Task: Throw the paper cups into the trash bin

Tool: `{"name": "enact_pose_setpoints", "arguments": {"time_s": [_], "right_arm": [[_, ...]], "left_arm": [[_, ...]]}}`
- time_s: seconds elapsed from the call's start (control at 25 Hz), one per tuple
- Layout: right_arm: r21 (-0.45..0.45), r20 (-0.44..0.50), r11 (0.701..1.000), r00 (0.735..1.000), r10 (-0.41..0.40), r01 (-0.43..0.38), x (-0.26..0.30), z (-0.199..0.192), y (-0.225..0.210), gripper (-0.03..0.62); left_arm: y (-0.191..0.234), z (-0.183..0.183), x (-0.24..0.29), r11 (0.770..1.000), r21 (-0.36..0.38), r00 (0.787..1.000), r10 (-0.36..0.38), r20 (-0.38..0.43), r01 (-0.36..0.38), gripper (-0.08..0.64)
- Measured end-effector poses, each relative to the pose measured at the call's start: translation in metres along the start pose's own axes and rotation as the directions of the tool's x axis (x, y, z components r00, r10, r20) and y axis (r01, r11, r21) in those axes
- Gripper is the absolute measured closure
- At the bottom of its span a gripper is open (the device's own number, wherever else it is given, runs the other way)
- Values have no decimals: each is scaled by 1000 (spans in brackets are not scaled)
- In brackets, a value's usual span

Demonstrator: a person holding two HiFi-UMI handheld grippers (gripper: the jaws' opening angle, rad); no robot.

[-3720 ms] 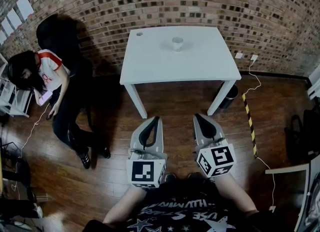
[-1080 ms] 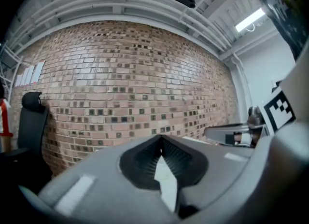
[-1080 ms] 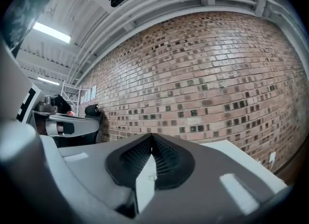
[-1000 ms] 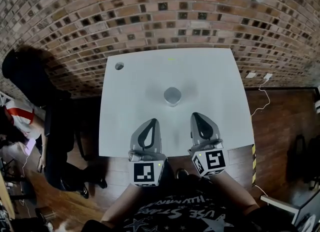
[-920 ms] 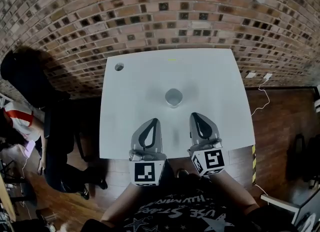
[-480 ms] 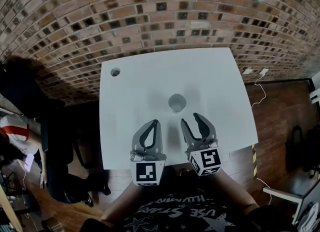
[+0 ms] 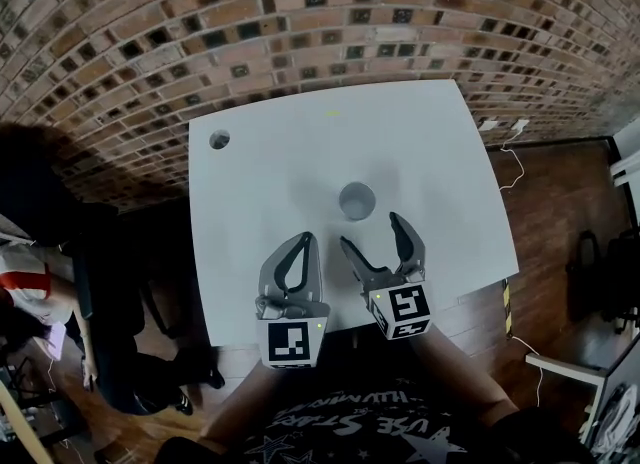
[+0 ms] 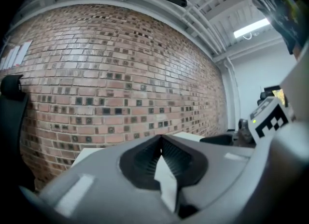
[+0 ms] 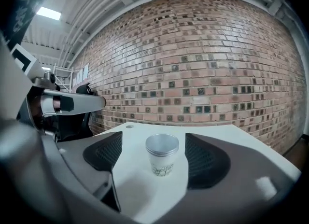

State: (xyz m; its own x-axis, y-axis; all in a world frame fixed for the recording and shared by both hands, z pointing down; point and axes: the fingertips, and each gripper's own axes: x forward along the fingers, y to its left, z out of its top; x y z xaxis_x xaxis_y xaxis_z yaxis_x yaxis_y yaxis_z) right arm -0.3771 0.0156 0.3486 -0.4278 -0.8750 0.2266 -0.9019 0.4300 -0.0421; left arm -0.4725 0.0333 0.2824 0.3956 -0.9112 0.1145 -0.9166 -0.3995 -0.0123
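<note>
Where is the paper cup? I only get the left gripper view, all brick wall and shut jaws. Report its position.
Observer: One paper cup stands upright near the middle of the white table, ahead and to the right of the left hand-held gripper.
Operator: Report the right side.
Observer: The right hand-held gripper has its jaws opening. The cup sits just ahead of them, in line with the gap, untouched.
Operator: Find me the bin.
Observer: No trash bin shows in any view right now.
</note>
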Motion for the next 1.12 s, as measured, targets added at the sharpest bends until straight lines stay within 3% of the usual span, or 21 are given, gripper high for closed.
{"name": "enact_pose_setpoints", "arguments": {"time_s": [0.24,0.52,0.76,1.12], "right_arm": [[0,-41,1000,999,20,-20,14,-15,-7,169],[-15,-102,994,990,103,-105,35,-30,-4,155],[-29,-117,993,987,113,-117,49,-41,-10,155],[-42,-139,990,982,127,-133,65,-53,-9,155]], "left_arm": [[4,-6,13,999,-2,999,40,-33,-41,555],[8,-18,28,995,-5,994,95,-52,-95,555],[13,-43,43,988,-53,987,145,-71,-148,555],[21,-73,60,983,-49,977,168,-132,-176,555]]}}
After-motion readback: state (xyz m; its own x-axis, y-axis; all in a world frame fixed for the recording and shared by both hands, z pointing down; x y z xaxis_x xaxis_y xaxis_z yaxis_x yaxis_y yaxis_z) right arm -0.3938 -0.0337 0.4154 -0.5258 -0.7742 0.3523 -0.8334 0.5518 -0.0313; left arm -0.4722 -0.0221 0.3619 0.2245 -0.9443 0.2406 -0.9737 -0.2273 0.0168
